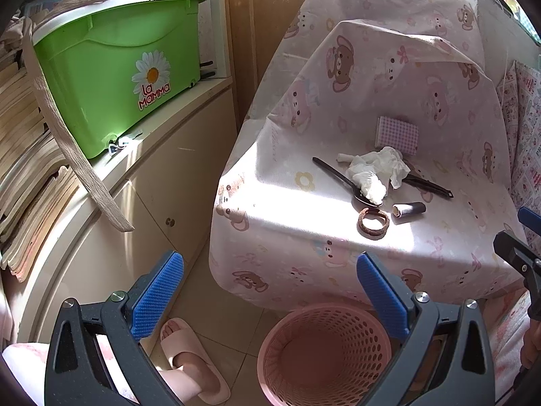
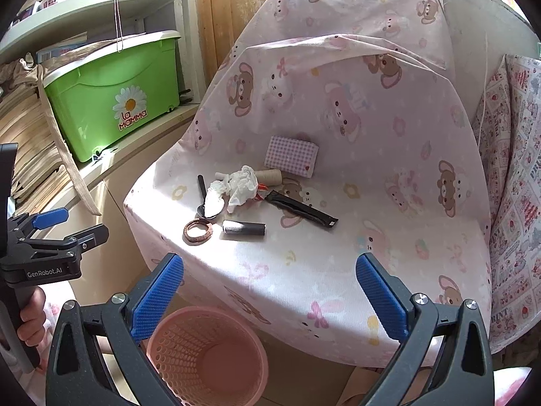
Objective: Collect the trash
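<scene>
Trash lies on a pink bear-print cloth [image 2: 338, 128] over a chair seat: a crumpled white tissue [image 1: 375, 172] [image 2: 236, 186], a black spoon [image 1: 338, 177] [image 2: 203, 196], a brown ring [image 1: 373, 221] [image 2: 197, 231], a small dark roll [image 1: 409, 209] [image 2: 243, 228], a black wrapper [image 1: 427, 186] [image 2: 301, 213], a cardboard tube [image 2: 268, 177] and a checked pink pad [image 1: 397, 133] [image 2: 291, 155]. A pink mesh bin [image 1: 324, 355] [image 2: 206, 358] stands on the floor below the seat's front edge. My left gripper [image 1: 270, 294] and right gripper [image 2: 270, 297] are both open, empty, held above the bin and short of the seat.
A green La Mamma tub [image 1: 115, 67] [image 2: 115, 94] sits on a cream cabinet [image 1: 162, 182] at left, beside stacked papers [image 1: 23, 155]. A slippered foot [image 1: 189, 355] stands left of the bin. A printed fabric [image 2: 514, 182] hangs at right.
</scene>
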Motion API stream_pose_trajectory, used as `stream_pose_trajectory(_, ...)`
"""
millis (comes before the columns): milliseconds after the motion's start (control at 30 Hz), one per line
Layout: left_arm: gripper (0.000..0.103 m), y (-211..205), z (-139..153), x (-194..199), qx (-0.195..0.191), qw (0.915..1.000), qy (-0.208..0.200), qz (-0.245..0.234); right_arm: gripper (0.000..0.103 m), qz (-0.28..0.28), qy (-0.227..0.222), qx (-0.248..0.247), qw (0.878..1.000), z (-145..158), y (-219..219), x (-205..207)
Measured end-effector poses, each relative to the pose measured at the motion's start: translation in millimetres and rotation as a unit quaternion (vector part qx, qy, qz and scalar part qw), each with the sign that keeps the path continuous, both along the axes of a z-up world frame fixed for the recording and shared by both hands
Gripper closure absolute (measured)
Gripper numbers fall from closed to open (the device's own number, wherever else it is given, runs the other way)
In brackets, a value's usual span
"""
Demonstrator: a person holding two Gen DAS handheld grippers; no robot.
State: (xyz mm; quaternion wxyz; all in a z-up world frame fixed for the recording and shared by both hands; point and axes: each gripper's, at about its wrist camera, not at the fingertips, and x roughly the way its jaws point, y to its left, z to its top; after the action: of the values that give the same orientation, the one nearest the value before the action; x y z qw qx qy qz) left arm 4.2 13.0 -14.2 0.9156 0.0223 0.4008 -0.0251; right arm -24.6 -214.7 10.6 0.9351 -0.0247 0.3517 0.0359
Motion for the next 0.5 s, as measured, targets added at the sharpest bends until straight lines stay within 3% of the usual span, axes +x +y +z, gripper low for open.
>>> stream_pose_trajectory(267, 0.001, 0, 0, 1, 0.000, 1.0000, 0.002, 0.000, 0.000, -0.013, -0.027, -0.015, 0.999, 5, -1, -3)
stream_pose_trajectory(500, 0.001, -1, 0, 2, 0.002, 1.0000, 0.003, -0.002, 0.000, -0.006, -0.041, -0.057, 0.998, 4, 9, -8)
